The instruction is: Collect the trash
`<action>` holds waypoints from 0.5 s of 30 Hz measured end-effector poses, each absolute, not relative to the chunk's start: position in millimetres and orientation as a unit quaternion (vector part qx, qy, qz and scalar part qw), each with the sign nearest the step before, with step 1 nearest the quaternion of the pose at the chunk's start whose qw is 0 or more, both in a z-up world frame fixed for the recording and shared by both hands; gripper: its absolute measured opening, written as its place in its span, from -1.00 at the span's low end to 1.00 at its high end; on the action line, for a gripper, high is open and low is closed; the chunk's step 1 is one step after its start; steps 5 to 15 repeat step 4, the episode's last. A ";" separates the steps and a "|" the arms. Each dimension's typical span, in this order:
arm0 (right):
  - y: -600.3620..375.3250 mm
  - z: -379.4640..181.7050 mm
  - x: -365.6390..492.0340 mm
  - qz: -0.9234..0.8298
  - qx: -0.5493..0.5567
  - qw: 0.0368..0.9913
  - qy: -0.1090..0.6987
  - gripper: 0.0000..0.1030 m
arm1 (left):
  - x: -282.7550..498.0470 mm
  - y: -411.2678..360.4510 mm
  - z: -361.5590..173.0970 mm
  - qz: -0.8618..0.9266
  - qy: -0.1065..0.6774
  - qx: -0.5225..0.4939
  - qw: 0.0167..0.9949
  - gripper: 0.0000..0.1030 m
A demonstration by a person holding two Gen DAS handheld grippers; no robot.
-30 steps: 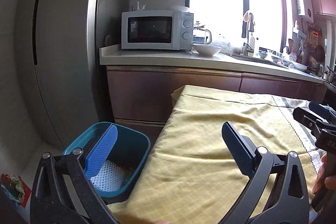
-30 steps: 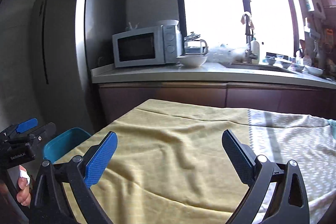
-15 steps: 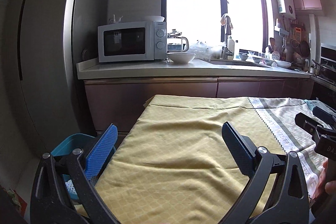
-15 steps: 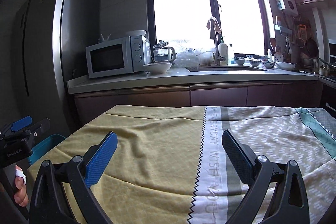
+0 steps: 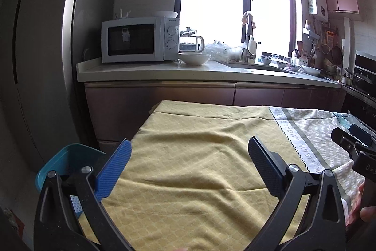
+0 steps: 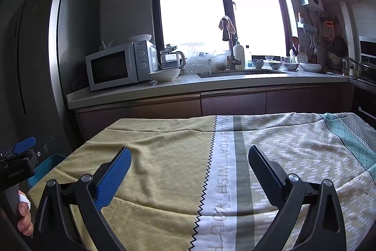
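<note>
A teal trash bin (image 5: pixel 61 164) stands on the floor at the table's left end, with white mesh trash (image 5: pixel 74 202) showing inside it; its rim also shows in the right wrist view (image 6: pixel 44 168). My left gripper (image 5: pixel 189 154) is open and empty above the yellow part of the tablecloth (image 5: pixel 188 168). My right gripper (image 6: pixel 189 164) is open and empty above the cloth's middle (image 6: pixel 223 168). No loose trash shows on the cloth. Each gripper shows at the edge of the other's view.
A kitchen counter (image 5: pixel 188 73) runs behind the table with a microwave (image 5: pixel 138 39), a bowl (image 5: pixel 194 58), a kettle and a sink. A tall fridge (image 5: pixel 40 62) stands at the left. Some litter lies on the floor at the lower left (image 5: pixel 11 218).
Both grippers have swung to the right and lifted away from the bin. The bin has slid to the left edge of both views. Both stay open and empty.
</note>
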State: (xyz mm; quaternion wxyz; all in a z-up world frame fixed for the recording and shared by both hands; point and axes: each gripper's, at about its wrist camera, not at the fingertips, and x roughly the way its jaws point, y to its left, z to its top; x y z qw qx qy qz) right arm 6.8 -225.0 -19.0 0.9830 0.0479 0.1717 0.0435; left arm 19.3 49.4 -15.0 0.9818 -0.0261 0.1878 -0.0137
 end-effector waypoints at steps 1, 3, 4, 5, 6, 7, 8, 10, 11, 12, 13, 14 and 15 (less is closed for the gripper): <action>-227.6 -19.2 8.9 0.042 0.048 0.982 0.176 0.87 | 26.1 47.5 -17.0 -0.017 0.198 -0.026 0.980 0.90; -234.4 -19.0 16.2 0.032 0.050 0.980 0.191 0.87 | 42.4 41.2 -22.2 -0.025 0.223 -0.020 0.974 0.90; -238.8 -19.3 21.3 0.029 0.053 0.978 0.201 0.87 | 53.5 38.4 -25.4 -0.033 0.240 -0.020 0.970 0.90; -238.8 -19.3 21.3 0.029 0.053 0.978 0.201 0.87 | 53.5 38.4 -25.4 -0.033 0.240 -0.020 0.970 0.90; -238.8 -19.3 21.3 0.029 0.053 0.978 0.201 0.87 | 53.5 38.4 -25.4 -0.033 0.240 -0.020 0.970 0.90; -238.8 -19.3 21.3 0.029 0.053 0.978 0.201 0.87 | 53.5 38.4 -25.4 -0.033 0.240 -0.020 0.970 0.90; -238.8 -19.3 21.3 0.029 0.053 0.978 0.201 0.87 | 53.5 38.4 -25.4 -0.033 0.240 -0.020 0.970 0.90; -238.8 -19.3 21.3 0.029 0.053 0.978 0.201 0.87 | 53.5 38.4 -25.4 -0.033 0.240 -0.020 0.970 0.90; -238.8 -19.3 21.3 0.029 0.053 0.978 0.201 0.87 | 53.5 38.4 -25.4 -0.033 0.240 -0.020 0.970 0.90; -238.8 -19.3 21.3 0.029 0.053 0.978 0.201 0.87 | 53.5 38.4 -25.4 -0.033 0.240 -0.020 0.970 0.90; -238.8 -19.3 21.3 0.029 0.053 0.978 0.201 0.87 | 53.5 38.4 -25.4 -0.033 0.240 -0.020 0.970 0.90; -238.8 -19.3 21.3 0.029 0.053 0.978 0.201 0.87 | 53.5 38.4 -25.4 -0.033 0.240 -0.020 0.970 0.90; -238.8 -19.3 21.3 0.029 0.053 0.978 0.201 0.87 | 53.5 38.4 -25.4 -0.033 0.240 -0.020 0.970 0.90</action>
